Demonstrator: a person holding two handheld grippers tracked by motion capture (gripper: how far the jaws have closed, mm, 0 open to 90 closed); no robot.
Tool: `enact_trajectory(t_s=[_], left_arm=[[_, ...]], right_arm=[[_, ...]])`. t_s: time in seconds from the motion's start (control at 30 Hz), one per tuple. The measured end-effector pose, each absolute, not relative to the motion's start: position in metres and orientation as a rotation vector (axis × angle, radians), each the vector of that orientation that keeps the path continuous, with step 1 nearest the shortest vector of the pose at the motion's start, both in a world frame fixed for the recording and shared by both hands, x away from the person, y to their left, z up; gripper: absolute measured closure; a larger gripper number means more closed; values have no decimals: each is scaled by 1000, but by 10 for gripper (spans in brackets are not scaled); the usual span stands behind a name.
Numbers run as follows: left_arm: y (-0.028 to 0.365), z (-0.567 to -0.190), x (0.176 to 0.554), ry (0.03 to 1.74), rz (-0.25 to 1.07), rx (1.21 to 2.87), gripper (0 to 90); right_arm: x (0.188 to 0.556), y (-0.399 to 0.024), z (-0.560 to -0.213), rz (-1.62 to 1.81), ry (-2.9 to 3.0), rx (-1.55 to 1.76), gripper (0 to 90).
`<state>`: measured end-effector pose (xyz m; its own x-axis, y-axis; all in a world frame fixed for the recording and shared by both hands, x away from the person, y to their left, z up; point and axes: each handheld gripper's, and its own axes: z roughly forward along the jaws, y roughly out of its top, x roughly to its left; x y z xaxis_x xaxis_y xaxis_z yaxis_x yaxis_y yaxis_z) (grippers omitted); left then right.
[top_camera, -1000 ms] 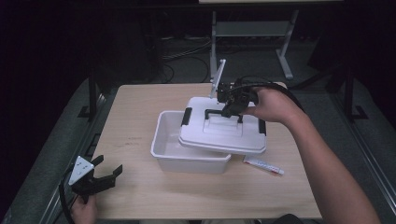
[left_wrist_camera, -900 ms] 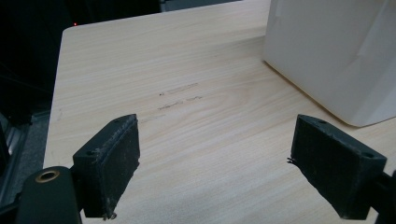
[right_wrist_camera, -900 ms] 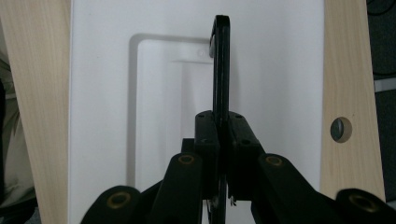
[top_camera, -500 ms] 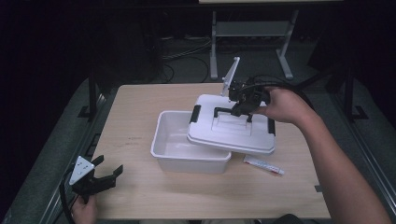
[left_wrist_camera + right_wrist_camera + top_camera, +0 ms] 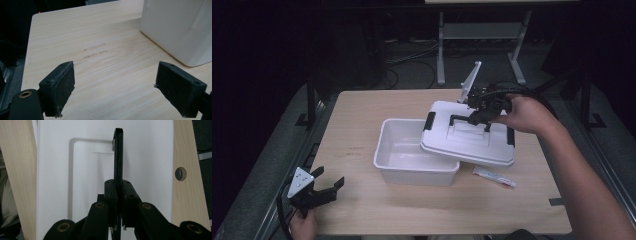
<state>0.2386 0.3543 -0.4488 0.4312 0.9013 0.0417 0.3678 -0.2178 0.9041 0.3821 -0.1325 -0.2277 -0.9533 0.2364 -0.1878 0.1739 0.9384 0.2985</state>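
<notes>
The left gripper (image 5: 319, 189) rests idle at the near left corner of the table (image 5: 362, 107), jaws spread with nothing between them. Beyond it the white bin (image 5: 404, 155) stands uncovered, its white lid (image 5: 472, 142) with black latches hanging tilted over the bin's right rim. The right gripper (image 5: 479, 116) is clenched on the lid's black handle (image 5: 118, 155); judged step: carrying the lid, which next needs aligning squarely.

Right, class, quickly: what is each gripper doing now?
Left gripper: open, holding nothing.
Right gripper: shut on the lid's black handle.
</notes>
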Motion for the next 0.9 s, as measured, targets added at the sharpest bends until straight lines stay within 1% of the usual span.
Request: enact_trajectory(t_s=[0.43,0.9], left_arm=[[354,-449,239,1090,748,1791,151],[354,-449,239,1094,752,1791,151]], right_arm=[[381,-159,-228,421,2858,381,842],[386,-190,-236,434,2855,455,842]])
